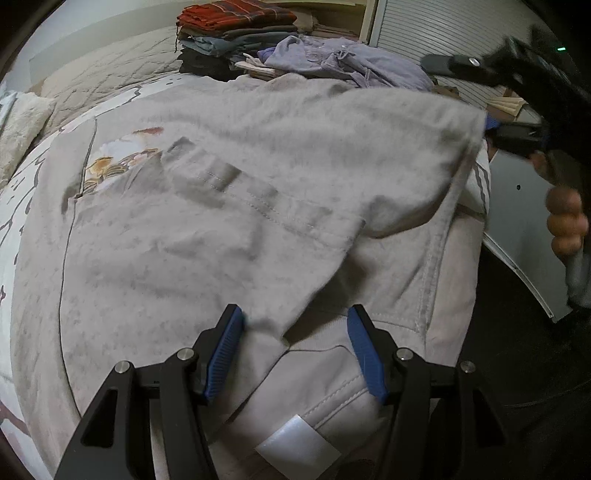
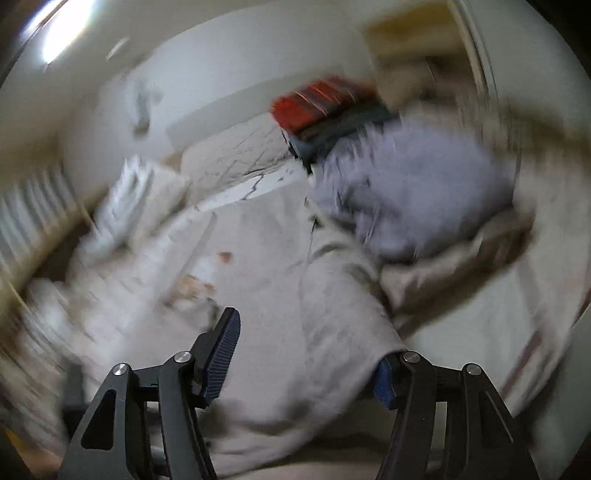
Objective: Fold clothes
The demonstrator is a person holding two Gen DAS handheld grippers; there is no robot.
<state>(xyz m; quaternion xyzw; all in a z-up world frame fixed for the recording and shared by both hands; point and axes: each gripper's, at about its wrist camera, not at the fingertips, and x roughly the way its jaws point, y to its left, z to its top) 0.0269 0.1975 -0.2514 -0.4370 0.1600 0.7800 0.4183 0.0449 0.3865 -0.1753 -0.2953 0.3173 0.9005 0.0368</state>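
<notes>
Pale grey trousers (image 1: pixel 207 236) lie spread on the bed, one part folded over the rest. My left gripper (image 1: pixel 295 343) is open, its blue pads on either side of the folded edge near the waistband and a white label (image 1: pixel 295 443). My right gripper (image 1: pixel 491 110) shows at the far right of the left wrist view, at the trousers' raised corner. In the blurred right wrist view the right gripper (image 2: pixel 306 354) stands open with grey cloth (image 2: pixel 314 314) lying between and over its pads.
A stack of folded clothes with a red plaid one on top (image 1: pixel 236 18) stands at the back. A lilac garment (image 1: pixel 332 59) lies crumpled beside it. A pillow (image 1: pixel 22 125) is at the left. The bed's edge drops off at the right.
</notes>
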